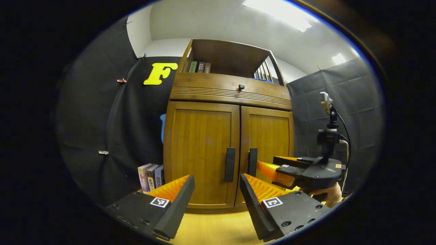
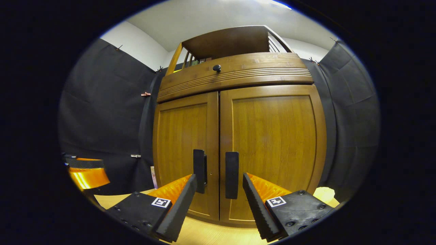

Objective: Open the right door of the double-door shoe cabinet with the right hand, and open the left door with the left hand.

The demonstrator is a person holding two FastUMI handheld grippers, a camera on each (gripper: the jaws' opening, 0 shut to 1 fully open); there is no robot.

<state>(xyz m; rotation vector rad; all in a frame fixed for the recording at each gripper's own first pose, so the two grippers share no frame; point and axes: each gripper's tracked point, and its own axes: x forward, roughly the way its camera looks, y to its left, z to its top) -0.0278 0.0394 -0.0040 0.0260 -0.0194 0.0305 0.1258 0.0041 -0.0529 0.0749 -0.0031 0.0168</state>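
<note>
A wooden double-door shoe cabinet [image 1: 204,143] stands ahead with both doors closed. Each door carries a dark vertical handle: the left handle [image 1: 230,164] and the right handle [image 1: 252,162]. My left gripper [image 1: 217,190] is open, a short way in front of the left handle and touching nothing. My right gripper [image 2: 219,192] is open close to the cabinet, its fingers either side of the right handle [image 2: 231,175] without pressing on it; the left handle [image 2: 199,171] sits just above its left finger. The right gripper [image 1: 272,168] also appears in the left gripper view, reaching toward the right handle.
A drawer with a small dark knob [image 1: 241,86] runs above the doors, and an open shelf with books [image 1: 200,67] tops the cabinet. More books [image 1: 151,177] stand left of the cabinet. A pale object [image 2: 324,194] lies at the cabinet's right foot. Light wood surface [image 1: 211,228] below.
</note>
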